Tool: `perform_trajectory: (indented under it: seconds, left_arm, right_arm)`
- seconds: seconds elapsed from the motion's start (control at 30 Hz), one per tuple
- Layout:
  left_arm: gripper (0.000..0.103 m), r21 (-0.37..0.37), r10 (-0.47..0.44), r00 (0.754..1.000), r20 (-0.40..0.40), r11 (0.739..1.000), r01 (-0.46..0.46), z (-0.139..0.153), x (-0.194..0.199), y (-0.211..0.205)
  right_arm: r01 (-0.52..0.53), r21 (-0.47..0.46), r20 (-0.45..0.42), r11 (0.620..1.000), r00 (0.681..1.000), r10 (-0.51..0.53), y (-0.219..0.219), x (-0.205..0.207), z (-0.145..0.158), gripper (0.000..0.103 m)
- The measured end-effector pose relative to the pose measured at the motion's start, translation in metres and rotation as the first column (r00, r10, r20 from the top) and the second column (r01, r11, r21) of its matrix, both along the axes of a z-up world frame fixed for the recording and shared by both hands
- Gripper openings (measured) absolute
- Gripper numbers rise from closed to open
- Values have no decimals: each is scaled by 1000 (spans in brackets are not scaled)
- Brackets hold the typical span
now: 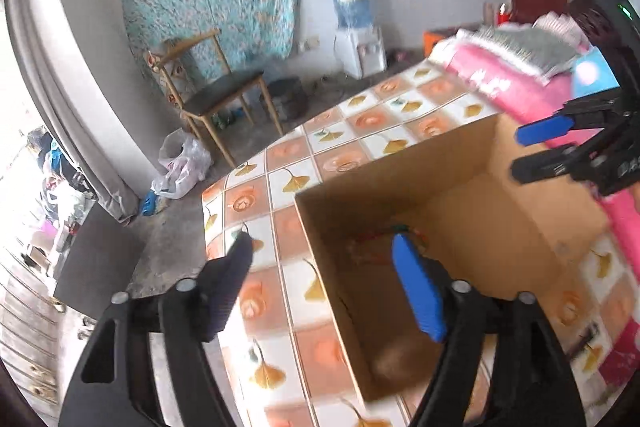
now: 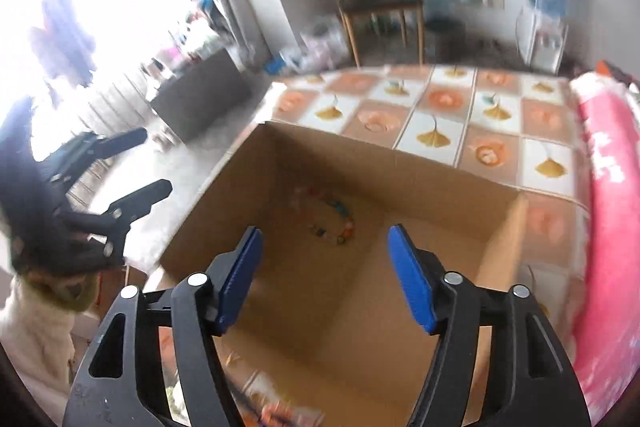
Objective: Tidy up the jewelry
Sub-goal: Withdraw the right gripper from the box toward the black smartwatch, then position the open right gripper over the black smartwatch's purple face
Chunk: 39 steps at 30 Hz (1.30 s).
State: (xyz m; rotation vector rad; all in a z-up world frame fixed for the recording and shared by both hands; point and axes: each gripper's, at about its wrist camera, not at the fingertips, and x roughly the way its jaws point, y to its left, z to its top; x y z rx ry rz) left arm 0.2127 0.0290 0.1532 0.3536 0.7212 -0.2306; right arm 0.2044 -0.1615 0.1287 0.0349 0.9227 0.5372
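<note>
Tiled-pattern tablecloth [image 2: 436, 115] is carrying an open cardboard box [image 2: 400, 163] near its corner; beaded bracelet [image 2: 336, 219] is lying inside. Left gripper [image 1: 324, 267] and right gripper [image 2: 322, 255] are both hanging released, empty.

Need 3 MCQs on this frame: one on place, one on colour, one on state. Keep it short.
1. Where does the beaded bracelet lie?
A. on the chair
B. inside the cardboard box
C. on the pink blanket

2. What colour are the gripper pads?
A. blue
B. red
C. green

3. What is the state of the right gripper?
A. shut on the bracelet
B. shut, empty
C. open, empty

Key: 1 B, the bracelet rests on the box floor near a far corner. 2 A, both pads show blue. 3 C, a wide gap with nothing between its fingers.
</note>
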Motion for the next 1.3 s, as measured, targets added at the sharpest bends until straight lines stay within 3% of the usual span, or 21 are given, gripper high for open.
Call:
perform_trajectory:
  seconds: [0.1, 0.2, 0.37, 0.47, 0.6, 0.73, 0.97, 1.3]
  left_arm:
    - [80, -72, -20, 1000, -9, 997, 20, -2, -45, 13]
    - [80, -150, -42, 998, -52, 988, 34, -26, -86, 21]
    - [80, -191, -103, 987, -123, 979, 78, -88, -135, 7]
    - [80, -203, -172, 970, -171, 970, 136, -121, -155, -14]
    - [74, -195, -237, 953, -189, 960, 200, -148, -162, -33]
    - [66, -272, -314, 914, -256, 931, 244, -167, -152, -43]
    - [64, -343, -389, 874, -292, 895, 284, -175, -138, -48]
    - [64, -353, -440, 830, -344, 879, 320, -176, -130, -51]
  right_arm:
    - [-16, 57, 25, 998, 1000, 15, -22, -52, 5, 67]
    - [-8, 110, 6, 994, 1000, 7, -33, -93, -9, 67]
    - [38, 130, -88, 991, 996, -27, -39, -123, -63, 67]
    - [74, 140, -174, 987, 983, -49, -37, -139, -98, 55]
    - [134, 140, -245, 981, 965, -96, -36, -151, -128, 44]
    - [164, 159, -279, 974, 953, -115, -39, -152, -138, 35]
    - [164, 142, -269, 976, 956, -121, -41, -144, -141, 35]
    - [70, 135, -334, 988, 942, -21, -44, -137, -148, 34]
